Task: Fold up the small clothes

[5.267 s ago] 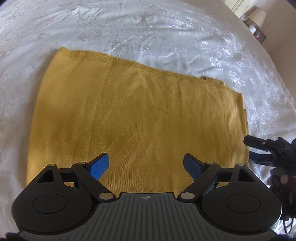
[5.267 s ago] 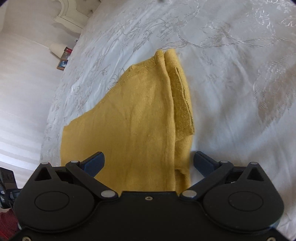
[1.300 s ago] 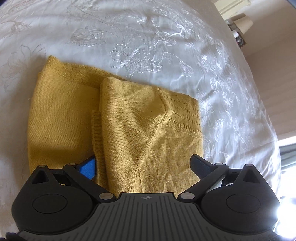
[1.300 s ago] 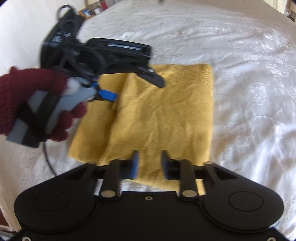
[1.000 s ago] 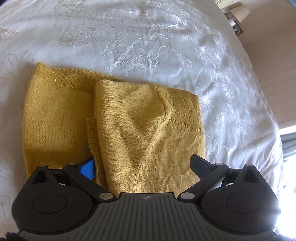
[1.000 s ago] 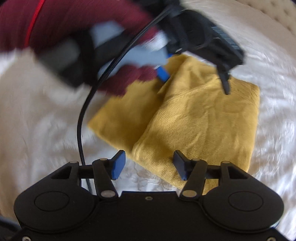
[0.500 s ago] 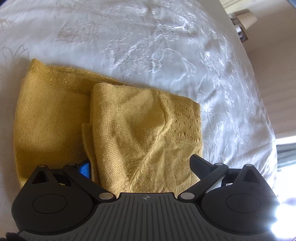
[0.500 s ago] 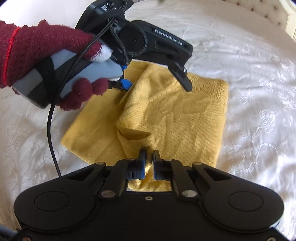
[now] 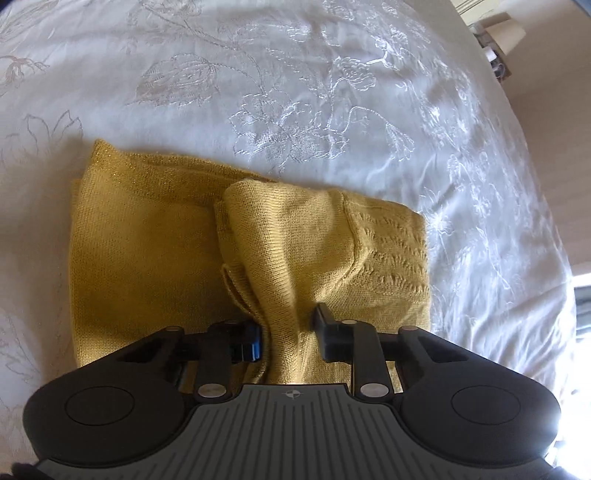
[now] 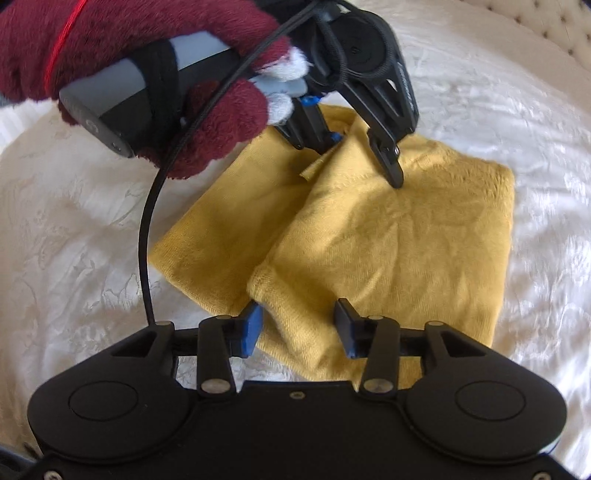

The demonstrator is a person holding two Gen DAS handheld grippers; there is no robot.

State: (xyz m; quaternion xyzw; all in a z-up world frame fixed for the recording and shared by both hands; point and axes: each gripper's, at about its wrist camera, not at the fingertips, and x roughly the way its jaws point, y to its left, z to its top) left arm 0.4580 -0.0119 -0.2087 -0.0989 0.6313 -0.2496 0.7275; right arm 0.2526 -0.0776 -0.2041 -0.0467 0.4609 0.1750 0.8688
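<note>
A mustard-yellow knit garment [image 9: 155, 258] lies partly folded on the white bedspread, its right part doubled over the left part. It also shows in the right wrist view [image 10: 399, 236]. My left gripper [image 9: 286, 332] is pinched on a bunched ridge of the top layer at its near edge; it also shows in the right wrist view [image 10: 360, 155], held by a dark red gloved hand [image 10: 155, 66]. My right gripper [image 10: 299, 325] is half open, its jaws on either side of the folded layer's near corner.
The white embroidered bedspread [image 9: 295, 92] spreads around the garment. A lamp and small items [image 9: 502, 37] stand beyond the bed at top right. A black cable [image 10: 147, 243] hangs from the left gripper. A tufted headboard [image 10: 546, 22] shows at far right.
My left gripper has closed from wide open onto the top layer and bunched it. My right gripper, shut half a second ago, has opened partway around the layer's corner.
</note>
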